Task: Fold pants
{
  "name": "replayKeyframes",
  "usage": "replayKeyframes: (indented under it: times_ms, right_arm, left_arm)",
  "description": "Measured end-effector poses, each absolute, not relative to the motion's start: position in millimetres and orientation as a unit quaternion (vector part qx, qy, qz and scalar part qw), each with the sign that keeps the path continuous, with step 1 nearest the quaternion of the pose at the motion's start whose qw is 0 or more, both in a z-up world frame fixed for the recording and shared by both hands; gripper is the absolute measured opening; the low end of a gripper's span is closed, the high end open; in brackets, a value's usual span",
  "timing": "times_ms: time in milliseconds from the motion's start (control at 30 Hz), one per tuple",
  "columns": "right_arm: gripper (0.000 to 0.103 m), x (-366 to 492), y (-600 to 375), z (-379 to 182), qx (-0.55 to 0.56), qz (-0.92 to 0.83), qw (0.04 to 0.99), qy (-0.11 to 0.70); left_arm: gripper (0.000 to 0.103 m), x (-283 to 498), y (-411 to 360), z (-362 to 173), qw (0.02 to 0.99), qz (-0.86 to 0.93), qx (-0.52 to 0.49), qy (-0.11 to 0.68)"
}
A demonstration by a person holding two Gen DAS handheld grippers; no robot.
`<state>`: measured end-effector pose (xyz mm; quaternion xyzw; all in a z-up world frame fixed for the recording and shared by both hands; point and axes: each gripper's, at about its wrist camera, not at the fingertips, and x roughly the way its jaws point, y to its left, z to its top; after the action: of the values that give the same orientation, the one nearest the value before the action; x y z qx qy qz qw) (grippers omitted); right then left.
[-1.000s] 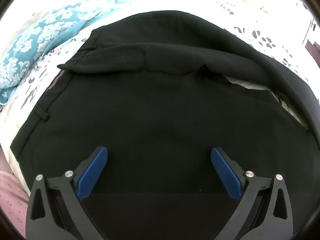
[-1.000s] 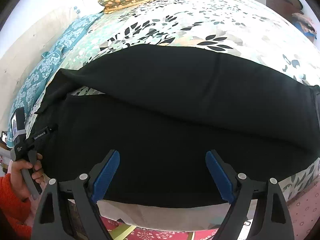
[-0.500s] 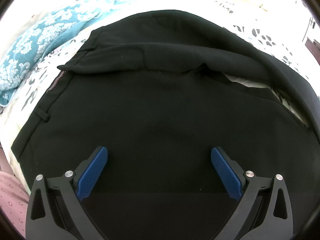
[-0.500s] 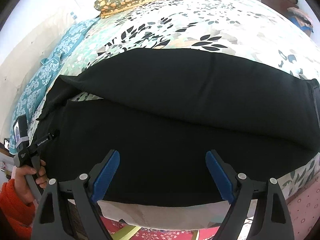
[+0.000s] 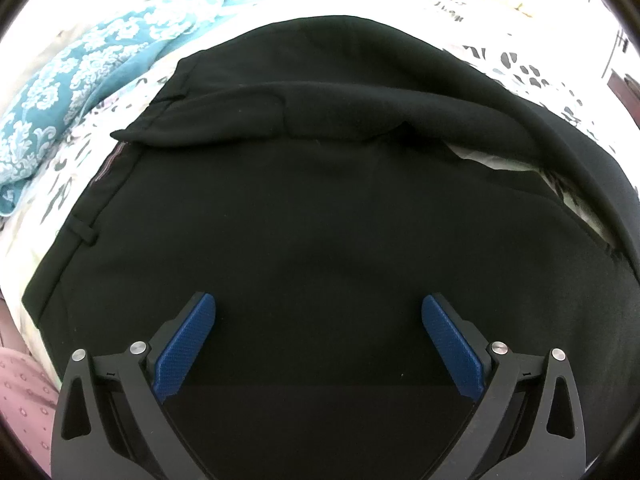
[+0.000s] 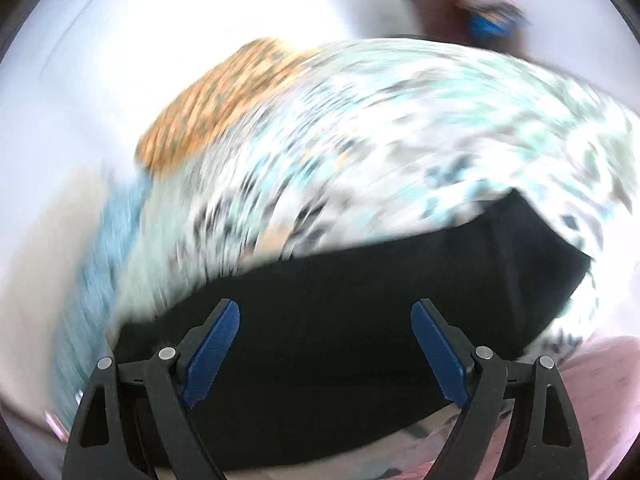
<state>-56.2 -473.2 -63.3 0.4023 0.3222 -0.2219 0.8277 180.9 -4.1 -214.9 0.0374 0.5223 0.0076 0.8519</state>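
Left gripper (image 5: 318,340): jaws spread wide and holding nothing, poised low over the seat area of the pants (image 5: 320,240), probably so it can drop onto an edge once one is chosen.
Right gripper (image 6: 325,344): jaws likewise apart and empty, above the black leg cloth; its view is heavily smeared by motion, so whether the pads touch the fabric cannot be told.
Pants: black, spread on the bed (image 6: 400,128). In the left wrist view the waistband with its belt loop (image 5: 82,232) runs along 9 o'clock, and a flap of cloth is doubled over across 12 o'clock. In the right wrist view a leg reaches toward 3 o'clock and ends in a squared corner.
Why so placed: one gripper over the waist end and the other over the leg end suits a lengthwise fold, each taking its own end; that is a judgement from the layout.
Progress: early, judging by the single doubled flap and the mostly flat spread.
Bed: sheet with a black and teal leaf print, soft, likely to let cloth drag and bunch.
Blue blanket (image 5: 60,100): patterned, lying at 10 o'clock beside the waistband.
Orange pillow (image 6: 224,100): at 11 o'clock, well apart from the pants.
Room: pale wall behind; a dark blurred piece of furniture (image 6: 460,12) at 1 o'clock.
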Motion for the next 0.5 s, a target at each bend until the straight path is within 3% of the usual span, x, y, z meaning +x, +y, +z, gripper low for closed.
replayKeyframes:
  times_ms: [167, 300, 400, 500]
  right_arm:
    - [0.088, -58.3, -484.6, -86.3, 0.533, -0.164, 0.767, 0.317]
    - [0.088, -32.5, -446.2, -138.4, 0.587, -0.109, 0.704, 0.385]
    - [0.088, -24.1, -434.5, -172.3, 0.581, -0.13, 0.687, 0.416]
    - [0.087, -29.2, -448.8, -176.4, 0.56, -0.185, 0.71, 0.385]
  left_arm:
    - [0.103, 180.9, -3.4, -214.8, 0.852, 0.008, 0.037, 0.523]
    - [0.103, 180.5, -2.8, -214.6, 0.852, 0.007, 0.038, 0.522]
    - [0.103, 180.2, -1.9, -214.2, 0.852, 0.002, 0.039, 0.522]
    - [0.103, 179.6, -1.2, -213.7, 0.852, -0.002, 0.04, 0.523]
